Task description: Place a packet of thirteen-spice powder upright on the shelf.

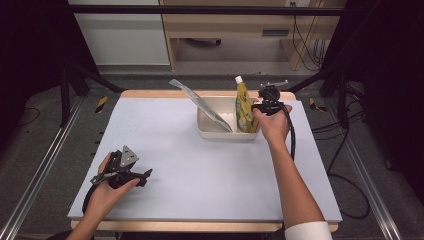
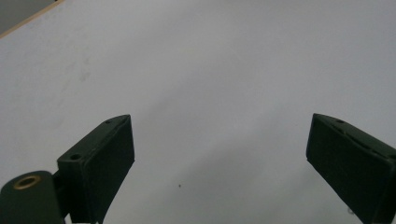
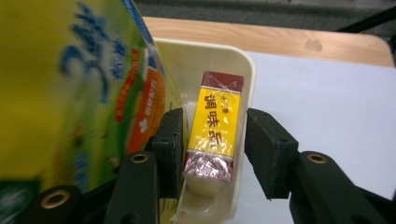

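A cream tray (image 1: 220, 135) sits at the far middle of the table. A yellow pouch (image 1: 243, 105) with a white cap stands upright in its right part. A long clear packet (image 1: 200, 102) leans out over its left rim. My right gripper (image 1: 260, 111) points down into the tray's right end. In the right gripper view a small yellow and red box (image 3: 219, 107) lies in the tray (image 3: 247, 70) between the jaws of my right gripper (image 3: 214, 135), with a thin gap at the right pad; the pouch (image 3: 70, 93) looms at left. My left gripper (image 1: 142, 176) rests open on the bare table (image 2: 210, 70).
The pale mat (image 1: 200, 170) covers the table, with a wooden edge at the back. Metal rails and dark frame posts flank both sides. Cables trail off the right side near the floor.
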Demonstrator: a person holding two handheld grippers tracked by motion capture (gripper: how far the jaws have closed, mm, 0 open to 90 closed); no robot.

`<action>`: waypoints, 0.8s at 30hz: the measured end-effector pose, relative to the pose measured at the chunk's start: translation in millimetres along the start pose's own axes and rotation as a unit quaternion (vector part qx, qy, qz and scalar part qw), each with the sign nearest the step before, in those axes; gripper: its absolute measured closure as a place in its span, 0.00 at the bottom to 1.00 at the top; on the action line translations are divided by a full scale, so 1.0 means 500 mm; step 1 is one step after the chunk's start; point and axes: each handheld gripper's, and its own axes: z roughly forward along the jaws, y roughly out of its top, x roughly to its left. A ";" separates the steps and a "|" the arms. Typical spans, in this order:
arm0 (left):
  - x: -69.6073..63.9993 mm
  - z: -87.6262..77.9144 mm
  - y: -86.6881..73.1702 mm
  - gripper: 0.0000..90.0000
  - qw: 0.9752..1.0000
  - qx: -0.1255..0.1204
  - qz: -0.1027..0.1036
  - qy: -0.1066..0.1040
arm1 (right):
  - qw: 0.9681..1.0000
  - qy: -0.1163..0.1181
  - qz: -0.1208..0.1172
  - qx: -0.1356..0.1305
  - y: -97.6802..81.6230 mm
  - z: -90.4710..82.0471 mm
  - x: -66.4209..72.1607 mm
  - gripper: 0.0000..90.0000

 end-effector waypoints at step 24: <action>0.004 -0.002 -0.002 0.08 1.000 -0.001 -0.002 0.008 | 0.993 0.047 -0.039 -0.098 -0.120 -0.124 0.001 0.57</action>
